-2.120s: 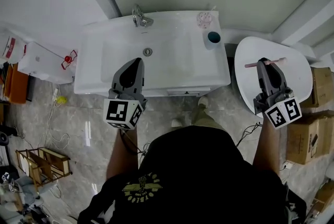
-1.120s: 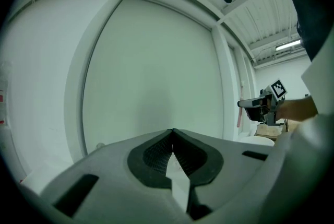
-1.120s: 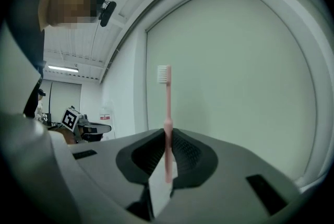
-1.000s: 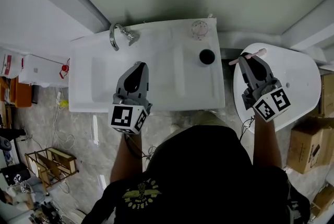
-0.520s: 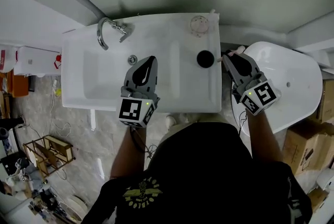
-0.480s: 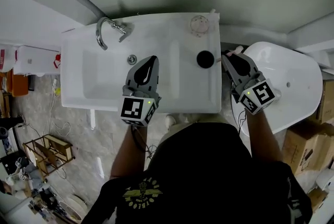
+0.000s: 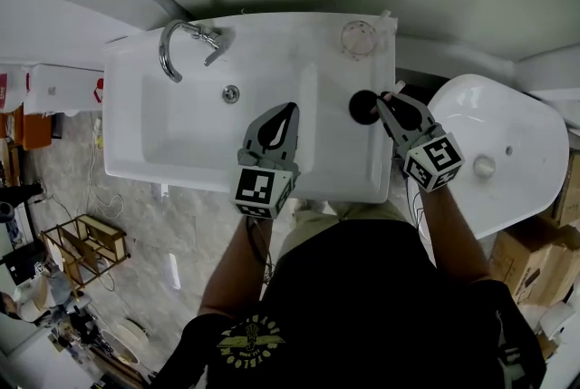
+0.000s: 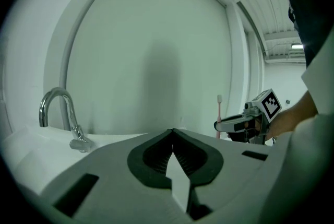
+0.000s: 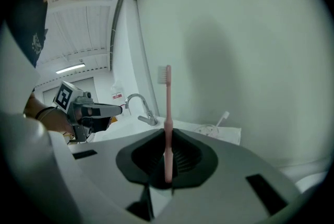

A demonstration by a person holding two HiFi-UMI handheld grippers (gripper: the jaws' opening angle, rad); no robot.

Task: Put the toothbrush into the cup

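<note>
In the head view a dark cup (image 7: 362,106) stands on the right part of the white sink (image 7: 181,151). My right gripper (image 7: 387,105) is just right of the cup, shut on a pink toothbrush (image 7: 393,91). The right gripper view shows the toothbrush (image 9: 168,113) upright between the jaws of that gripper (image 9: 167,137), bristles on top. My left gripper (image 7: 290,109) hovers over the sink left of the cup. In its own view the left gripper (image 8: 173,132) is shut with nothing in it, and the toothbrush (image 8: 219,109) shows at the right.
A curved faucet (image 7: 184,40) and a drain (image 7: 232,92) are at the sink's left. A clear dish (image 7: 358,38) with a white brush sits at the back right corner. A white oval fixture (image 7: 489,151) stands right of the sink. Cardboard boxes (image 7: 562,197) are on the floor.
Both grippers have come down toward the sink. The right one carried the toothbrush left, from over the white oval fixture to the cup's side. The left one drifted right.
</note>
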